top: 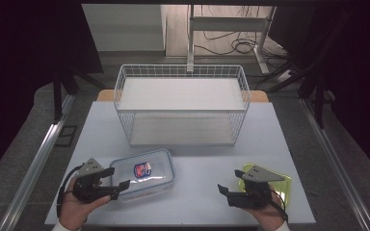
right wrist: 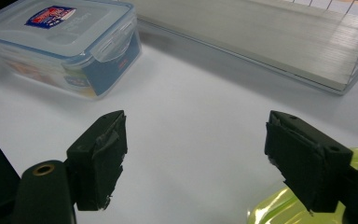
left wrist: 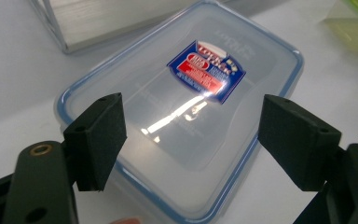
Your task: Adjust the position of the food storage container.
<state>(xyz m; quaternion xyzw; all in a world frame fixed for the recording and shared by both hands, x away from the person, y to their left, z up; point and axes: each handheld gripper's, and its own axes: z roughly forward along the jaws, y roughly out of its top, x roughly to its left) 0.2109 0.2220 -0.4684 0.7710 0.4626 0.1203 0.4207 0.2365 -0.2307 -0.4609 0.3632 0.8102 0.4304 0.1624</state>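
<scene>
Near the wire basket (top: 182, 103), on worktop (top: 197, 168): left claw (top: 119, 178) spread over lidded container (top: 143, 173), not pinching; right claw (top: 225, 191) spread, by green lid (top: 282, 185).

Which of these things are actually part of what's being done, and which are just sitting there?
In use: clear blue-rimmed food container, left hand-held gripper open beside it, right hand-held gripper open, green lid.
Lying about: white wire basket, cables on floor.

Bench (top: 197, 168): pale, carries everything.
Wire basket (top: 181, 103): far middle, white, board inside.
Clear box (top: 143, 173): blue-rimmed lid, near left.
Left claw (top: 115, 182): jaws apart, straddling the box's near-left corner.
Right claw (top: 225, 191): jaws apart over bare bench.
Green lid (top: 282, 184): under right hand (top: 270, 211).
</scene>
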